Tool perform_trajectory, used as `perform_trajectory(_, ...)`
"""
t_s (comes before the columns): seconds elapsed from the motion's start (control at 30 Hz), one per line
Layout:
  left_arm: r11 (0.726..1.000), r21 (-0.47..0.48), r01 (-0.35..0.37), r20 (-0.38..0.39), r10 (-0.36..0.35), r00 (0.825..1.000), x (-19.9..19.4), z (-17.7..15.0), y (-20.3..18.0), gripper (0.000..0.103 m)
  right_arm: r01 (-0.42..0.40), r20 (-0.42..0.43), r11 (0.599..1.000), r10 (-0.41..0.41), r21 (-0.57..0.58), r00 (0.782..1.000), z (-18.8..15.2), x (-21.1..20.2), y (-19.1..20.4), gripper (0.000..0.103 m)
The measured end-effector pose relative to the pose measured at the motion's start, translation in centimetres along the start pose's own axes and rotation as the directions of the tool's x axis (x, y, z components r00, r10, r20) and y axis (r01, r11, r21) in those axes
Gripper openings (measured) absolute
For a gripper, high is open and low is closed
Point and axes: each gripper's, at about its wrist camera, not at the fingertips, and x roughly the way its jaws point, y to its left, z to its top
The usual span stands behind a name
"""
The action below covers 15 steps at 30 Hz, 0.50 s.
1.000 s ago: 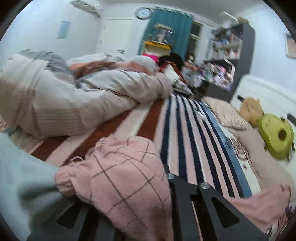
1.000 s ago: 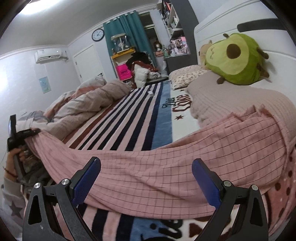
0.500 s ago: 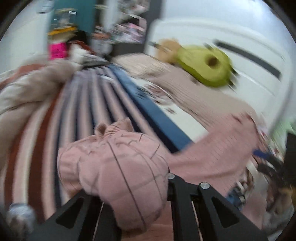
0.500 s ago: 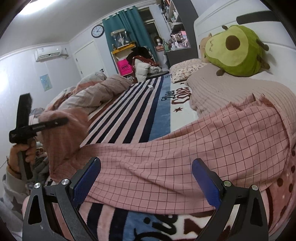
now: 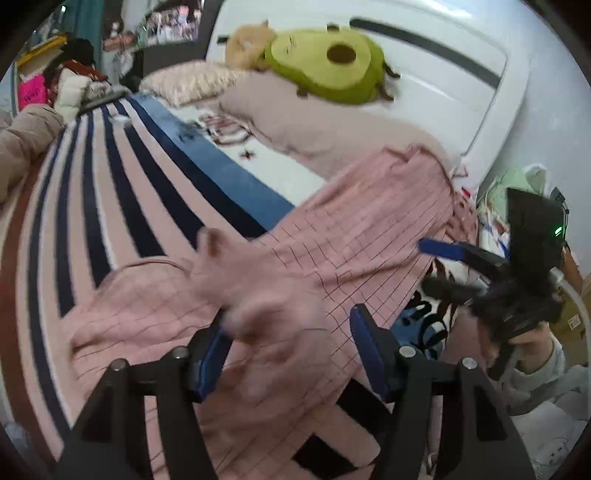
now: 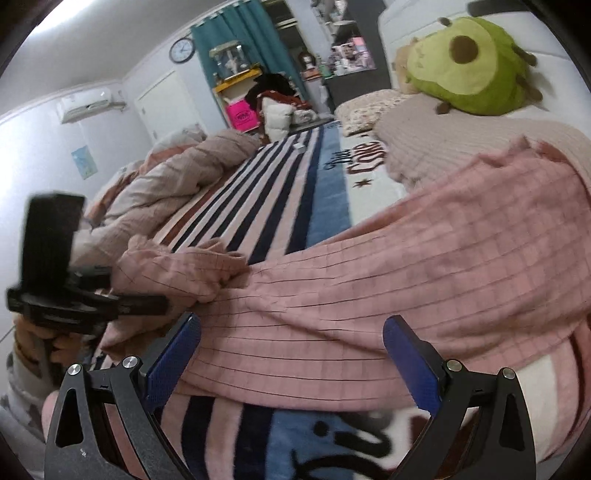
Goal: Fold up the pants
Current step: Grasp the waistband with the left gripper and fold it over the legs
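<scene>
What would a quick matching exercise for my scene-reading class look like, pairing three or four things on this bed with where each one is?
Things:
1. pink checked pants
2. green avocado plush toy
3. round wall clock
4. beige rumpled duvet

Places:
A. on the wall beside the teal curtain
B. against the white headboard
C. spread across the striped blanket
D. bunched along the bed's far side

Pairs: 1-C, 2-B, 3-A, 4-D

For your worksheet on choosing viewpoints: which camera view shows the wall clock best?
The right wrist view: the wall clock hangs there in full, beside the teal curtain. The left wrist view does not show it at all.
</scene>
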Motion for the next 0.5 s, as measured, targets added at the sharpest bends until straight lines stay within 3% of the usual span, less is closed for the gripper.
perform_trajectory(0.17,0.995,-0.062,-0.084,0.114,0.091,0.989,-5.4,-2.0,2.0,0.059,0.048,0.003,0.979,-0.048,-0.199,0.999,0.3,1.2,4.9,0.102)
perform_trajectory(0.33,0.963,-0.174,-0.205,0.187,0.236,0.954,-8.2,-4.6,5.2,0.06,-0.034,0.02,0.986,0.038,-0.164,0.999,1.0,2.2,7.6,0.102)
perform_trajectory(0.43,0.94,-0.243,-0.238,0.191,0.287,0.939,-8.0,-6.4,7.0,0.06,-0.062,-0.056,0.982,0.053,-0.178,0.997,1.5,4.5,9.3,0.102)
perform_trajectory(0.5,0.929,-0.282,-0.24,0.183,0.298,0.937,-7.5,-7.4,8.0,0.06,-0.127,-0.095,0.976,0.111,-0.179,0.989,1.4,5.9,10.3,0.1)
